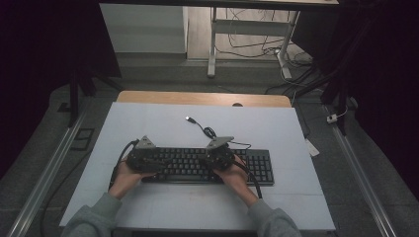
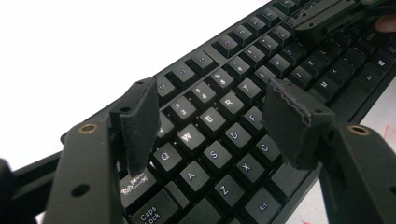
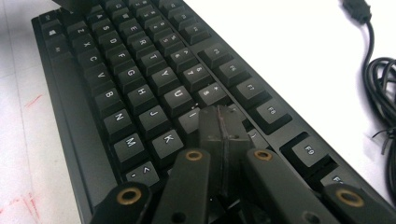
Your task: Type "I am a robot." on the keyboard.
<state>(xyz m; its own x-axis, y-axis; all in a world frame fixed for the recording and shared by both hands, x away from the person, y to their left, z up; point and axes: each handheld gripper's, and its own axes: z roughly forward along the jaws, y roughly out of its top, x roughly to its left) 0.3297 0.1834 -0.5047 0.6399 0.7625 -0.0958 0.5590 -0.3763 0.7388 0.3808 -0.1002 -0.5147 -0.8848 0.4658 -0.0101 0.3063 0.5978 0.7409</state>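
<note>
2 hand-held grippers are hovering over a black keyboard (image 1: 207, 165) at frame centre: the left gripper (image 2: 210, 123) gaping open, the right gripper (image 3: 223, 125) pressing closed on nothing.

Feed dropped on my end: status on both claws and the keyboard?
Left claw open over the Q-W-E keys. Right claw shut, tips on the keyboard near I and O. Cable coiled behind, clear.
</note>
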